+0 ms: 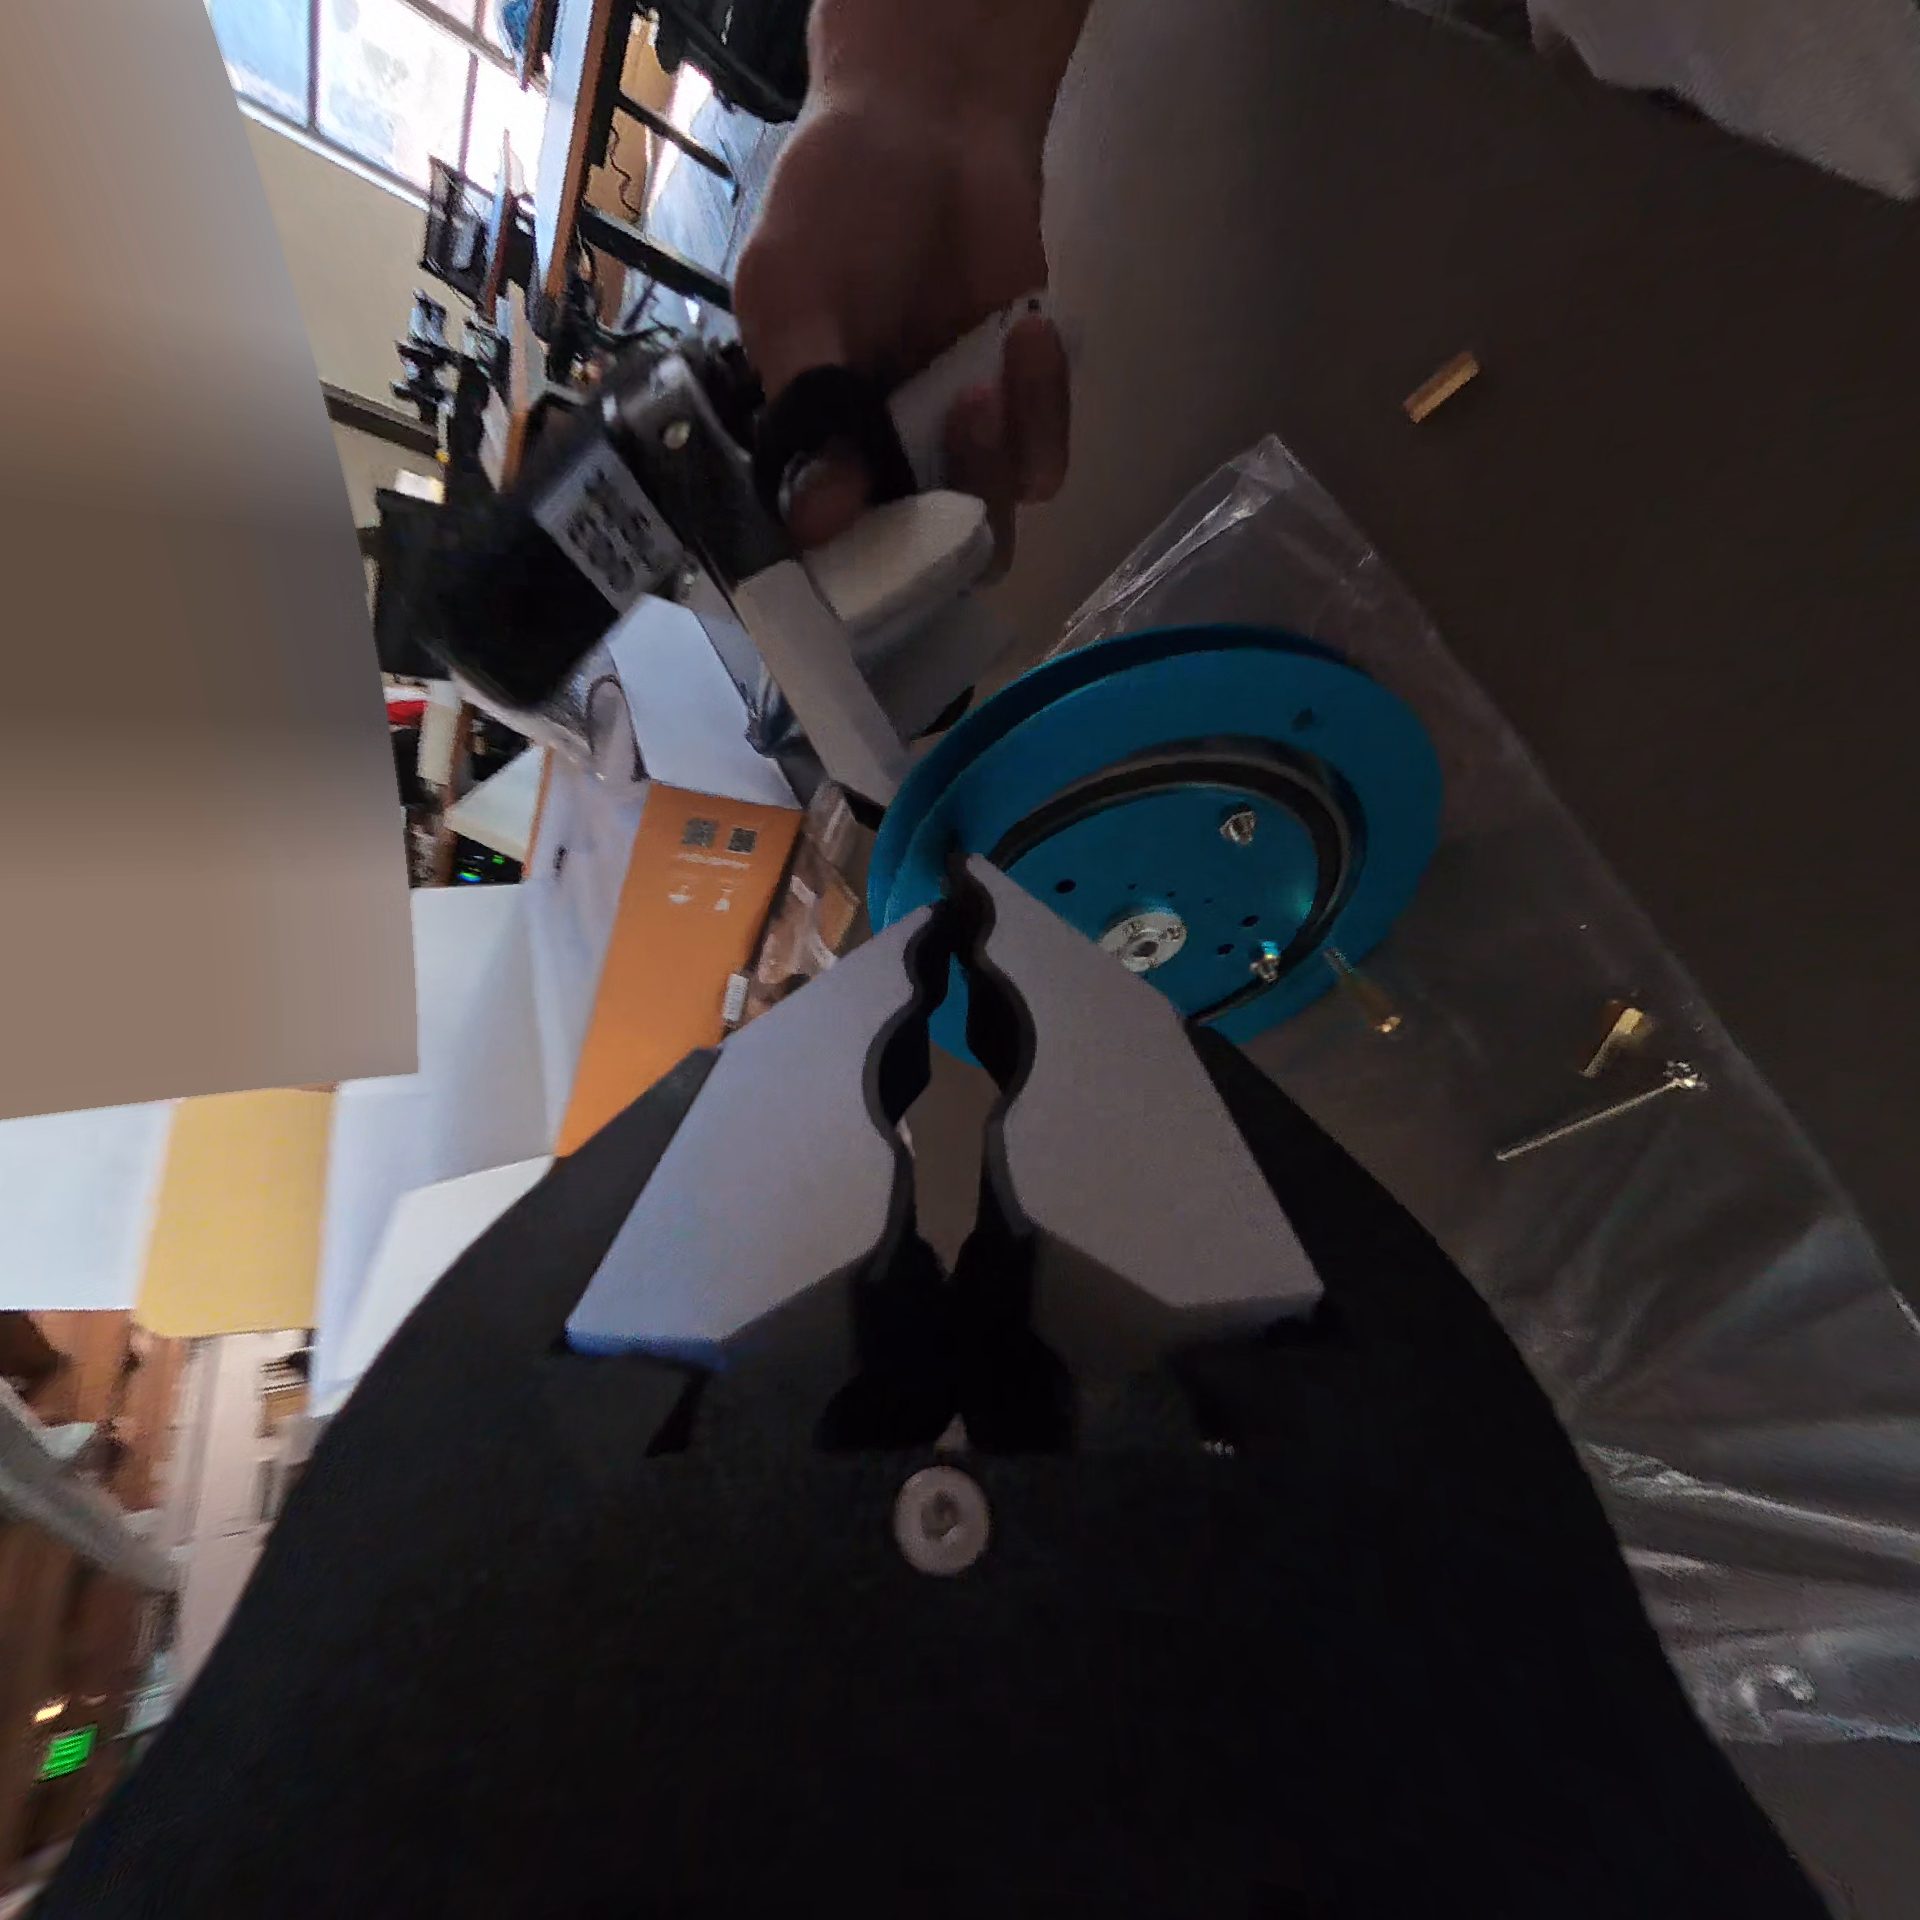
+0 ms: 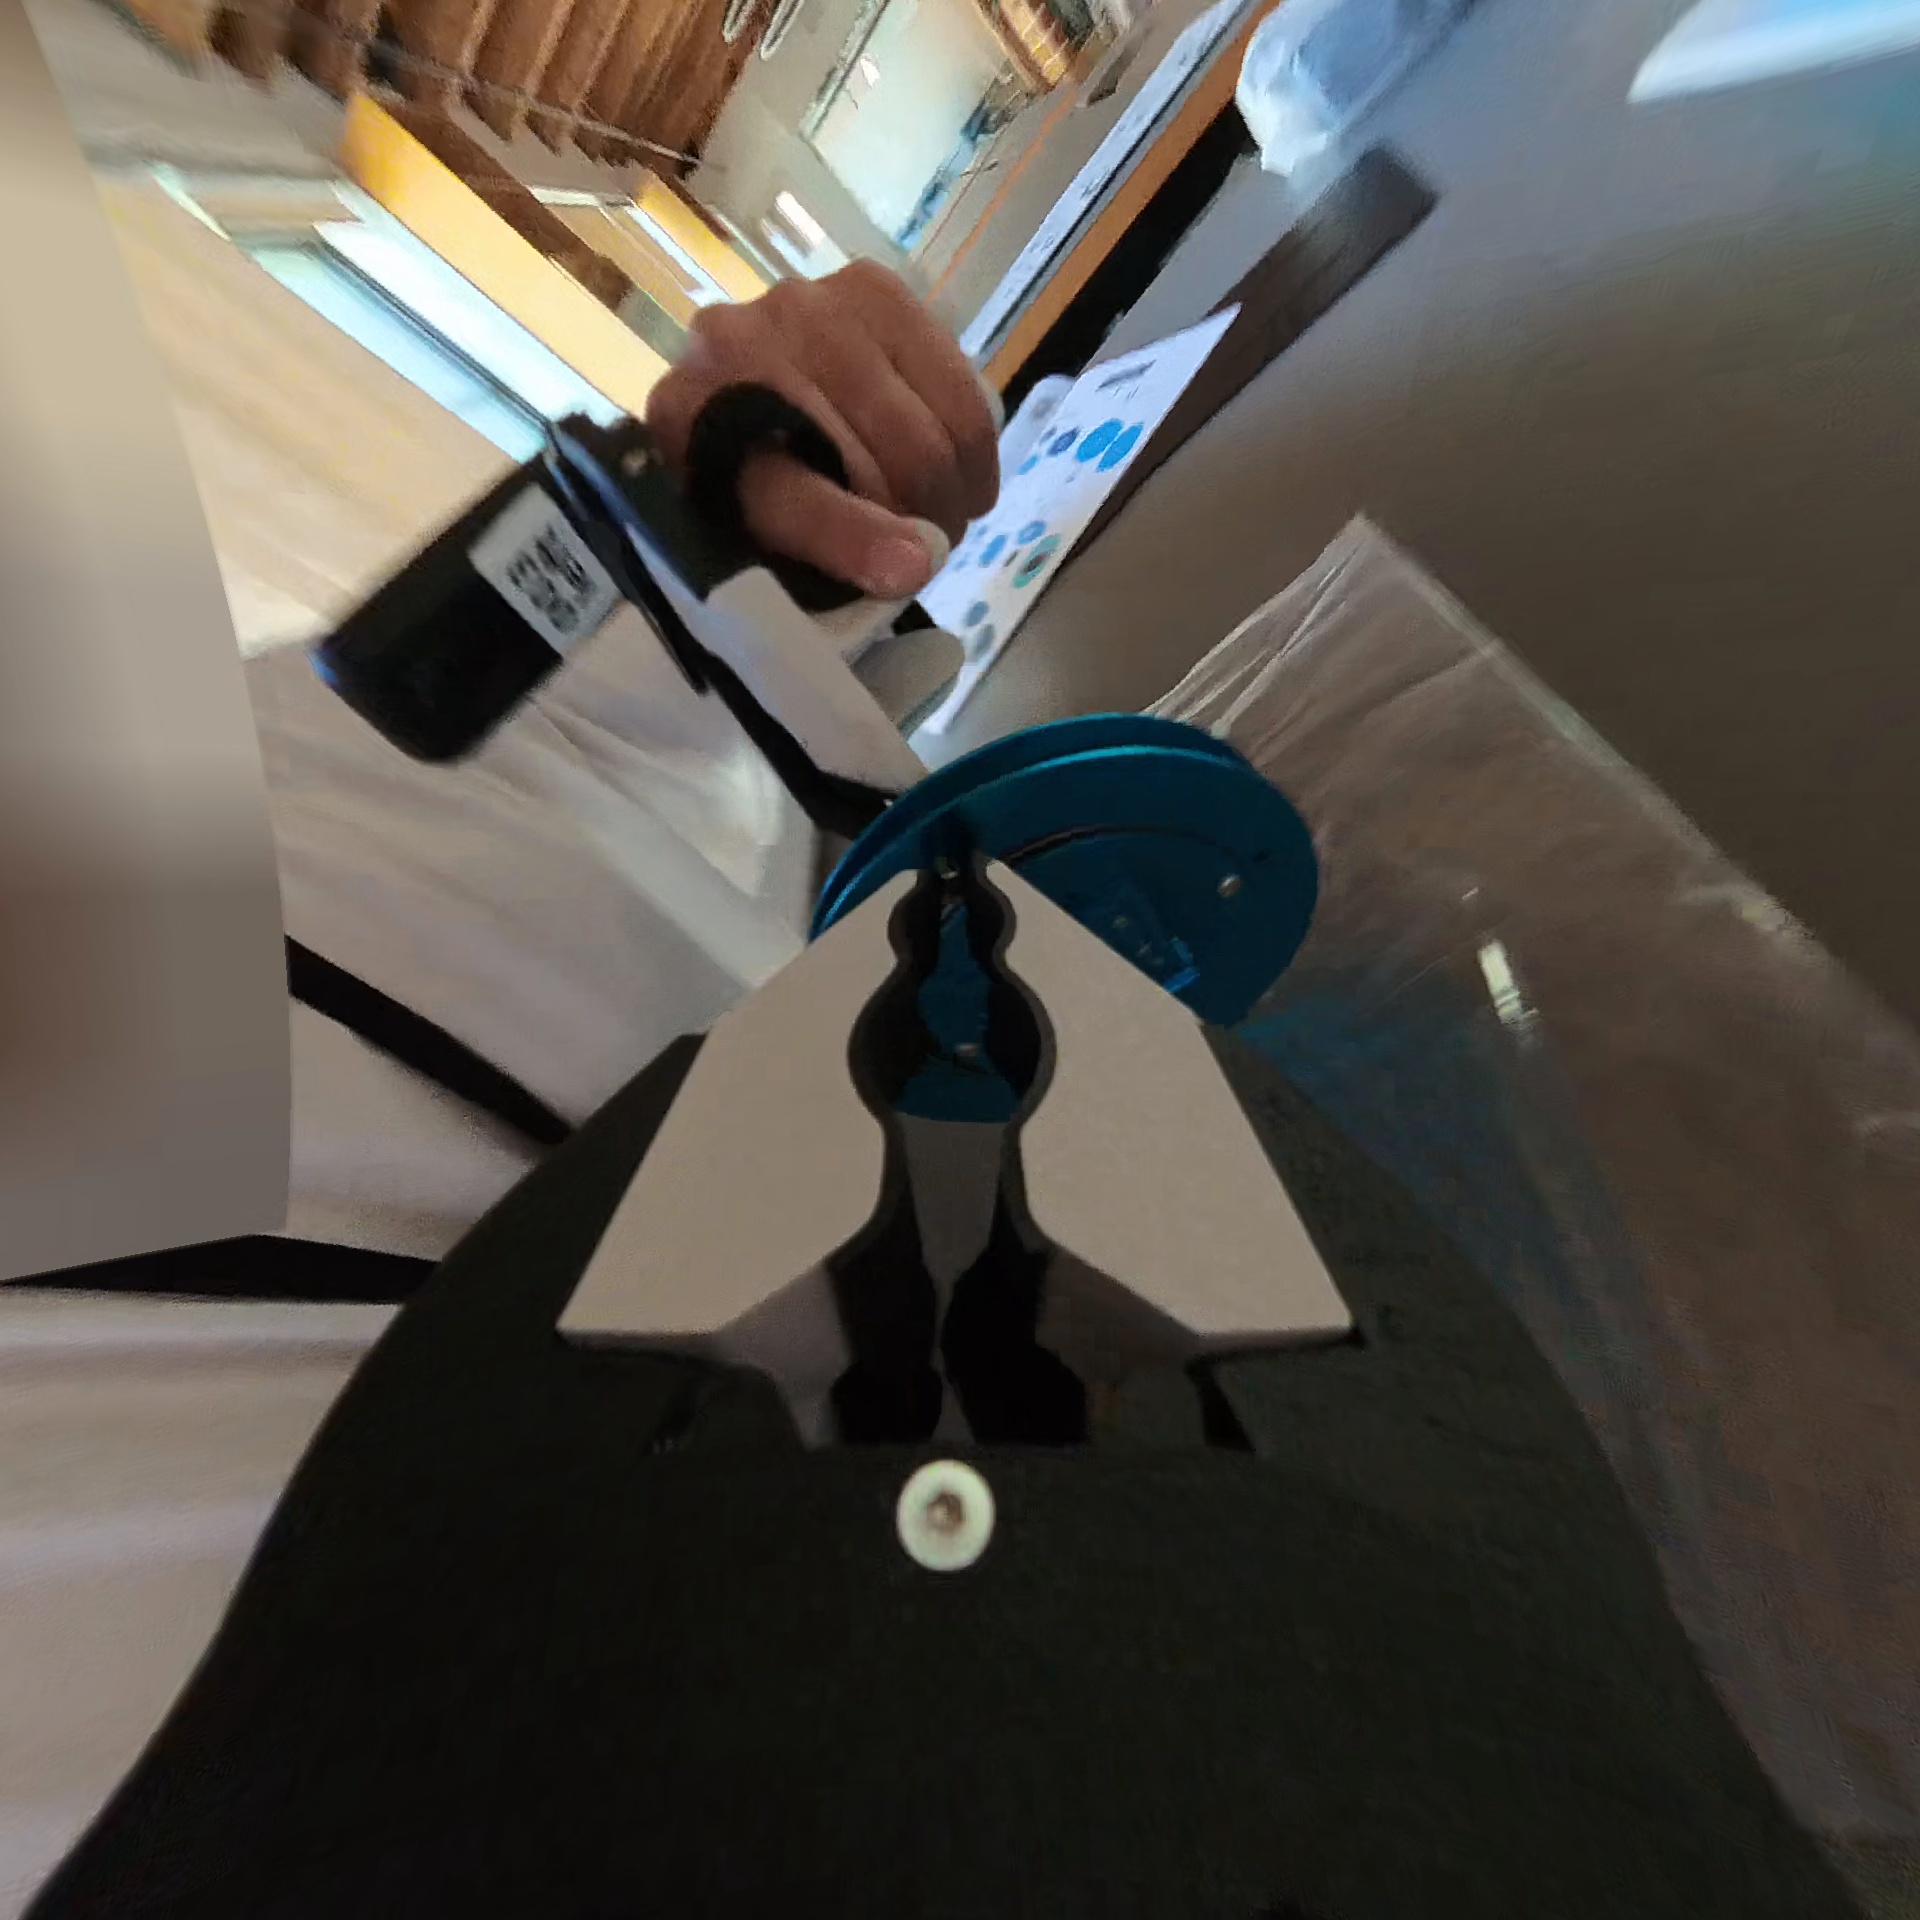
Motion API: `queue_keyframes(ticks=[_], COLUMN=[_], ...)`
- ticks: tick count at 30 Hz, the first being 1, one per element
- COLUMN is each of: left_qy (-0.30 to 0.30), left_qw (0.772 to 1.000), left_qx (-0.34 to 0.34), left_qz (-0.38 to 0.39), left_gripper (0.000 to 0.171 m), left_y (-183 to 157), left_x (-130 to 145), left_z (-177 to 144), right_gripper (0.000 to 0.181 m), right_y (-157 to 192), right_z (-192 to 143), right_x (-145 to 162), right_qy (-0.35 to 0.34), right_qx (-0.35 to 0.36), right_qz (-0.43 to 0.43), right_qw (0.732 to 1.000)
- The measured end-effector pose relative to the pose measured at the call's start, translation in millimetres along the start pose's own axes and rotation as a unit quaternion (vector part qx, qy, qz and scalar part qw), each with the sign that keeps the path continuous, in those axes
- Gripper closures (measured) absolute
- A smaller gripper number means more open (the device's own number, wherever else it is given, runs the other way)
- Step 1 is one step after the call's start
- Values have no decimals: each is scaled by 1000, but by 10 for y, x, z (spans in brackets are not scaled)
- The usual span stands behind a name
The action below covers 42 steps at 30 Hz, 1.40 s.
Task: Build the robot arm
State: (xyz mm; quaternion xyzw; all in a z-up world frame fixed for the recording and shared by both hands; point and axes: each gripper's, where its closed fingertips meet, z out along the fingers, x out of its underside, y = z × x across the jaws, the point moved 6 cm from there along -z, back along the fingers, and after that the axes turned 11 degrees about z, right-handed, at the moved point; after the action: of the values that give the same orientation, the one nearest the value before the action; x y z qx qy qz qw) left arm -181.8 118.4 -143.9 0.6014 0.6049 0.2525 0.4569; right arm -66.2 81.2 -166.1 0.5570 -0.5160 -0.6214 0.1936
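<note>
A blue metal wheel [image 1: 1164,831] made of two discs, with a black ring and small screws on its face, is gripped by its rim from two sides. My left gripper [image 1: 961,883] is shut on the near rim. The right gripper [image 1: 831,675], held by a hand, reaches the wheel's far rim in the left wrist view. In the right wrist view my right gripper [image 2: 951,868] is shut on the rim of the same wheel [image 2: 1122,821], and the left gripper [image 2: 790,665], with a hand on it, meets the opposite edge. The wheel is over a clear plastic bag [image 1: 1558,831].
On the dark grey table lie brass standoffs [image 1: 1441,387] [image 1: 1616,1039] and a long screw [image 1: 1590,1117] near the bag. A printed paper sheet [image 2: 1081,457] lies farther off. An orange box [image 1: 675,935] and white boxes stand beyond the table's edge. Both grippers' tips are close together, under 4 cm apart.
</note>
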Motion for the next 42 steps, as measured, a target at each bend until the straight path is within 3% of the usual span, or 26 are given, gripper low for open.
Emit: queue_keyframes(ticks=[3, 6, 9, 11, 12, 13, 14, 16, 18, 19, 20, 22, 26, 31, 33, 36, 39, 42], left_qy=[23, 19, -15, -65, -81, -97, -124, -176, -216, -235, -246, -252, -260, -255, -262, -248, -247, -240], left_qw=[998, 998, 993, 963, 930, 882, 819, 672, 534, 477, 435, 385, 327, 292, 290, 310, 302, 314], left_qx=[-27, -43, -57, -39, -18, 6, 41, 93, 114, 126, 136, 151, 152, 133, 137, 134, 133, 136], left_qz=[50, 30, -102, -257, -357, -462, -559, -713, -809, -837, -855, -875, -896, -912, -910, -908, -911, -908], left_gripper=[171, 171, 171, 167, 160, 155, 147, 147, 147, 147, 147, 147, 148, 156, 165, 166, 166, 166], left_y=[-3, -5, 52, 92, 103, 102, 76, 2, -70, -94, -116, -153, -159, -189, -173, -147, -143, -144], left_x=[-17, -19, 45, 127, 204, 291, 357, 484, 591, 608, 609, 575, 513, 522, 493, 451, 440, 419], left_z=[1, -4, -63, -133, -139, -128, -109, -62, -9, 14, 39, 76, 59, 75, 67, 45, 42, 54], right_gripper=[178, 178, 178, 178, 178, 178, 178, 178, 178, 178, 178, 178, 178, 178, 178, 178, 178, 178], right_y=[-23, -27, -46, -72, -84, -94, -98, -86, -56, -42, -32, -16, 3, 18, 20, 23, 27, 33], right_z=[-5, -1, -39, -72, -87, -97, -101, -86, -50, -30, -11, 14, 42, 74, 72, 71, 77, 73], right_x=[29, 51, 14, -17, -30, -43, -51, -54, -50, -49, -52, -65, -71, -60, -59, -52, -45, -44], right_qy=[29, 27, 14, 4, -1, -6, -9, -11, -12, -14, -17, -22, -29, -30, -29, -25, -26, -23], right_qx=[-50, -62, -34, -13, -3, 6, 14, 26, 36, 42, 51, 71, 98, 97, 94, 89, 90, 87], right_qz=[143, 155, 112, 79, 62, 47, 34, -4, -54, -78, -102, -139, -194, -217, -216, -214, -221, -218], right_qw=[988, 986, 993, 997, 998, 999, 999, 1000, 998, 996, 993, 988, 976, 971, 971, 972, 971, 972])
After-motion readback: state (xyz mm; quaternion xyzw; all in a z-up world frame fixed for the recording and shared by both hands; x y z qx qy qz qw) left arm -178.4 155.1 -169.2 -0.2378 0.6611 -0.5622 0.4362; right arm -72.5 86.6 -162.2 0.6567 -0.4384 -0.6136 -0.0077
